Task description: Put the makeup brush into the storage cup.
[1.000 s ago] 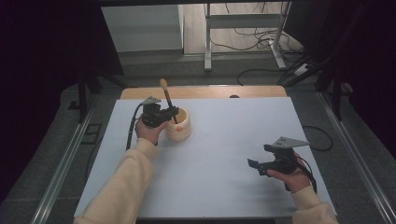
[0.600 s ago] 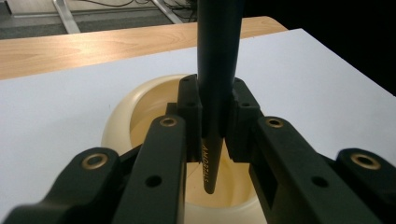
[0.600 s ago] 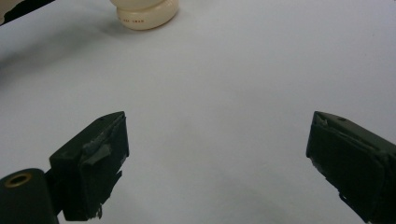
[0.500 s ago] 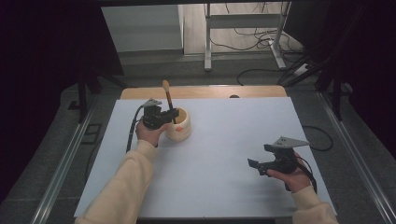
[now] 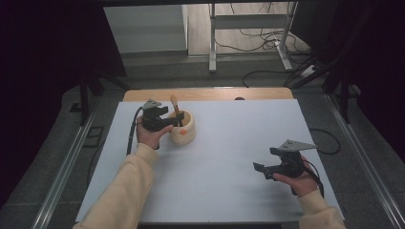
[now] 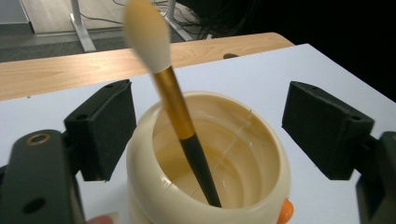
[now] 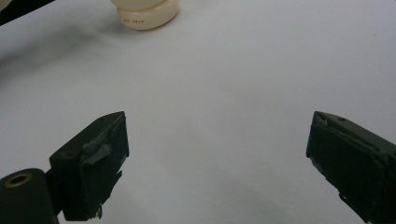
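Brush [image 6: 175,109] stands tilted in the cream pot [image 6: 208,168], handle end down inside, soft tip up. Pot sits between my left gripper [image 6: 208,135] fingers, spread wide, not touching it. My right gripper [image 7: 219,158] fingers wide too, over bare white surface [image 5: 229,143], pot well apart ahead.
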Demonstrator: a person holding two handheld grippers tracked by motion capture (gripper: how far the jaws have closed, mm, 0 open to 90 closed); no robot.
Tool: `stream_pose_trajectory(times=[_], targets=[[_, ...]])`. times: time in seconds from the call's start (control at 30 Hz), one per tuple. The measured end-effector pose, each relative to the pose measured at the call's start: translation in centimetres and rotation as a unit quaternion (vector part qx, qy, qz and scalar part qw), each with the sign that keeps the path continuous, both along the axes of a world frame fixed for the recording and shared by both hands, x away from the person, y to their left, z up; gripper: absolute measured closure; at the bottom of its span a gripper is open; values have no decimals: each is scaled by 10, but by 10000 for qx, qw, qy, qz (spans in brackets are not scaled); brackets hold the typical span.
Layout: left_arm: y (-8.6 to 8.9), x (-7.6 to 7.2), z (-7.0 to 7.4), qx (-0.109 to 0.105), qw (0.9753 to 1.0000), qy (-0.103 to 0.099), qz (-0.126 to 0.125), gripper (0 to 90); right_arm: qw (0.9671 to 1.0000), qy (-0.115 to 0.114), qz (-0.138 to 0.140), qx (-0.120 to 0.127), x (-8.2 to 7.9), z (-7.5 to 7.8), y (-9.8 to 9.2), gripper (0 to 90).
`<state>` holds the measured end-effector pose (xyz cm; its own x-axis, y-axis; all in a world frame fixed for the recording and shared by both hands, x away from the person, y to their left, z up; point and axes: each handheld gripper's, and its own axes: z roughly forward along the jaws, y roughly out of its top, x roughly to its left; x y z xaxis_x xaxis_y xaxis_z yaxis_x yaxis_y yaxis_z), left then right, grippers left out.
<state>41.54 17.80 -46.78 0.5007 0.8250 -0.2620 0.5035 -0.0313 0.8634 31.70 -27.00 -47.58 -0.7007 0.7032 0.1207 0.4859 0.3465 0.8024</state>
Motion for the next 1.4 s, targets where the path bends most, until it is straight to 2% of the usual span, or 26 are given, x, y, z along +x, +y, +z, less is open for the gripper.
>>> stream_pose_trajectory(times=[0.27, 0.5, 0.6, 0.97, 1.2, 1.4], targets=[[3, -7, 6, 19, 9999, 46, -94, 160, 10000, -6, -5, 7, 0, 0, 0, 56], [4, -24, 14, 138, 9990, 66, -428, 158, 10000, -31, -22, 33, -1, 1, -1, 56], [7, -33, 15, 273, 9979, 67, -578, 158, 10000, -34, -29, 36, -1, 2, -2, 56], [23, -79, 15, 432, 9947, 142, -922, 158, 10000, -71, -29, 36, -1, 2, -2, 52], [35, -110, 5, 587, 9923, 286, -1049, 158, 10000, -73, -29, 23, -1, 1, -3, 51], [46, -138, -8, 561, 9920, 412, -1054, 158, 9999, -96, -39, 17, -2, 0, -4, 48]])
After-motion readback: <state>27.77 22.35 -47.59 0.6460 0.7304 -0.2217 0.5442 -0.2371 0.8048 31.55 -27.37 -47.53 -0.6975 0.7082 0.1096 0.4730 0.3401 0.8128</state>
